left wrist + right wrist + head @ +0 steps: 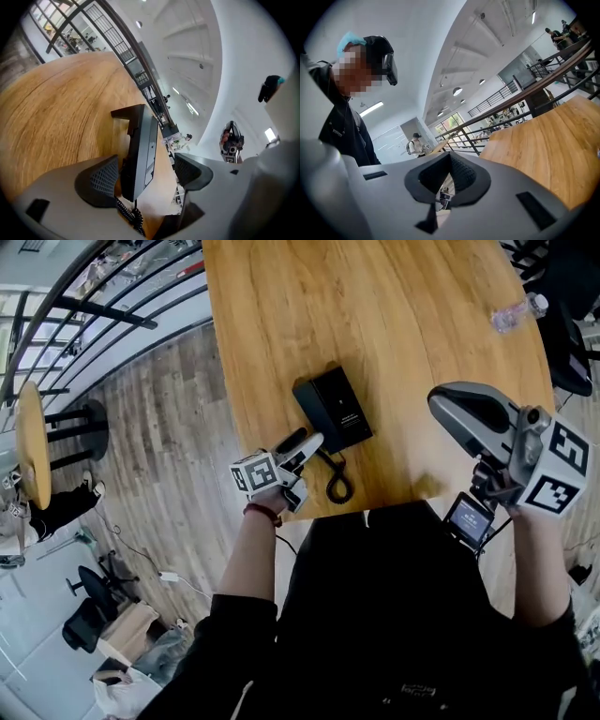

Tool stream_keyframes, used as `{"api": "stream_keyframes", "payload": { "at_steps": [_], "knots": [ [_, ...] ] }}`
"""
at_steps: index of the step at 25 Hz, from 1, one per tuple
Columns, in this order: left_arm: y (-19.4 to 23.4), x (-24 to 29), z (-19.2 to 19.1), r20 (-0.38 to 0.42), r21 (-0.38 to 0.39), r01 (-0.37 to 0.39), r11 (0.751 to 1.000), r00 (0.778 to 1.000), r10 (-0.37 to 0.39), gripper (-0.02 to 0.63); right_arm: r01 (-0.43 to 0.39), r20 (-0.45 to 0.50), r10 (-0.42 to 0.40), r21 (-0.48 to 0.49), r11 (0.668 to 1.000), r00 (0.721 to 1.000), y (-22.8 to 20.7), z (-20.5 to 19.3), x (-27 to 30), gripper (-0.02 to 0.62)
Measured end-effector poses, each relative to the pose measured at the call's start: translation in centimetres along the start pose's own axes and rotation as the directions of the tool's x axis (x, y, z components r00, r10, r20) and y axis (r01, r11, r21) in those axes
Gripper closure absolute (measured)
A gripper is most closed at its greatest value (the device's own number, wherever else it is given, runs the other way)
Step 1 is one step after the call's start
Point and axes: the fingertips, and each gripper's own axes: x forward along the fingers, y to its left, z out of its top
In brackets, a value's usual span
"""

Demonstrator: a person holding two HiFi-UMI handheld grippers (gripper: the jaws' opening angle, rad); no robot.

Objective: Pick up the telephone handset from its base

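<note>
A black telephone (334,409) lies on the wooden table (375,306), its coiled cord (337,486) trailing toward the near edge. The handset rests on the base; I cannot separate it clearly in the head view. My left gripper (307,442) is at the phone's near left corner. In the left gripper view it (147,171) stands open, with the phone's near end (140,150) between the jaws close to the left pad (104,176), and the cord (129,215) below. My right gripper (442,405) hovers right of the phone, shut and holding nothing (450,157).
A crumpled clear plastic bottle (514,313) lies at the table's far right. Dark chairs (562,324) stand beyond the right edge. A metal railing (103,324) and a round yellow table (33,442) are on the lower floor to the left.
</note>
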Motion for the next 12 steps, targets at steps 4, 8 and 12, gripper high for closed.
{"api": "stream_keyframes", "payload": {
  "at_steps": [4,8,12],
  "knots": [
    [1.3,0.9,-0.2,0.007,-0.055,0.01,0.998,1.0,-0.01,0.239,0.054,0.016,-0.055,0.027,0.998,0.998,-1.1,-0.5,-2.2,0.58],
    [2.1,1.5,1.0,0.045,-0.086,0.032,0.996,0.999,-0.028,0.244,0.083,0.035,-0.084,0.041,0.996,0.996,-1.6,-0.9,-3.2,0.58],
    [2.5,1.6,0.5,0.014,-0.088,0.037,0.995,0.999,-0.036,0.31,0.107,0.049,-0.11,0.062,0.992,0.993,-1.9,-1.5,-3.9,0.58]
  ]
}}
